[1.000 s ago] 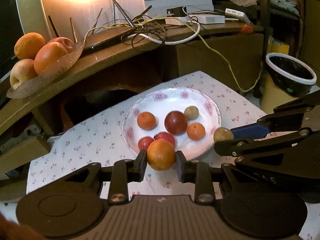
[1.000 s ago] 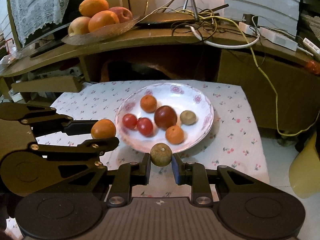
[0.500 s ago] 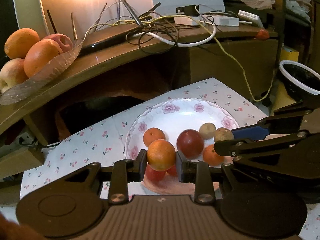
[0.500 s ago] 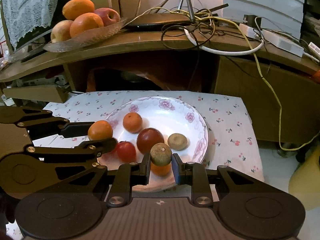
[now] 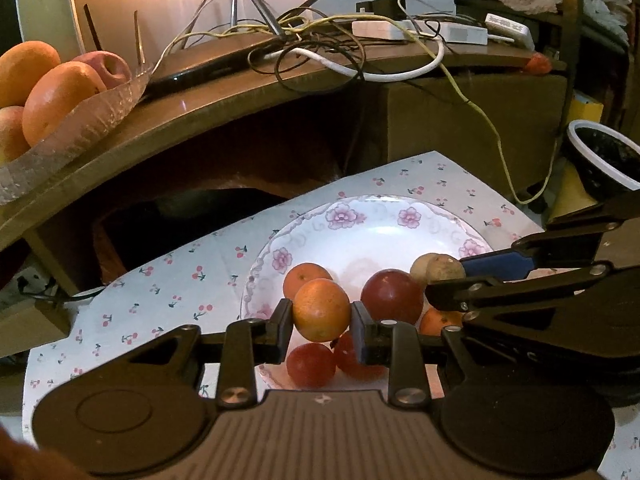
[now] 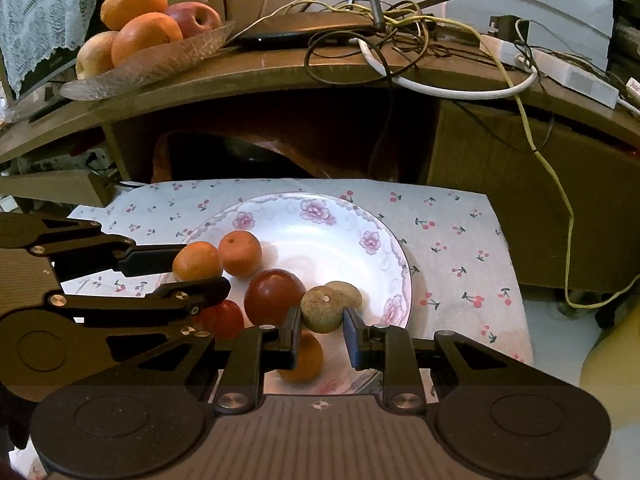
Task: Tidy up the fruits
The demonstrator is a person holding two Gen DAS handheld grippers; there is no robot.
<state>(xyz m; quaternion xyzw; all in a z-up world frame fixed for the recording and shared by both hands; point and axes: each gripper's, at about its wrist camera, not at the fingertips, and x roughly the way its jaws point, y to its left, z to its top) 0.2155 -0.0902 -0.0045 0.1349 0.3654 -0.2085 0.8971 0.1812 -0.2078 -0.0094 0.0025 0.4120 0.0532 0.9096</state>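
Observation:
My left gripper (image 5: 321, 316) is shut on a small orange (image 5: 321, 309), held over the near left part of a white flowered plate (image 5: 372, 216). My right gripper (image 6: 322, 325) is shut on a brown-green round fruit (image 6: 322, 309) over the plate's (image 6: 320, 220) near right side. On the plate lie a dark red plum (image 6: 274, 297), another small orange (image 6: 239, 253), two red fruits (image 5: 311, 364), a brown fruit (image 6: 346, 292) and an orange fruit (image 6: 306, 358) partly hidden under the fingers. Each gripper shows in the other's view: the left (image 6: 198, 266), the right (image 5: 444, 270).
The plate sits on a cherry-print cloth (image 6: 452, 240). Behind it a wooden shelf (image 6: 280, 72) carries a glass dish (image 6: 152, 64) of large oranges and apples, a router and tangled cables (image 6: 400, 40). A black bin (image 5: 604, 160) stands at the right.
Both grippers have come forward and down with their fruits, from in front of the plate's near rim to over the plate. The plate now looks larger and closer.

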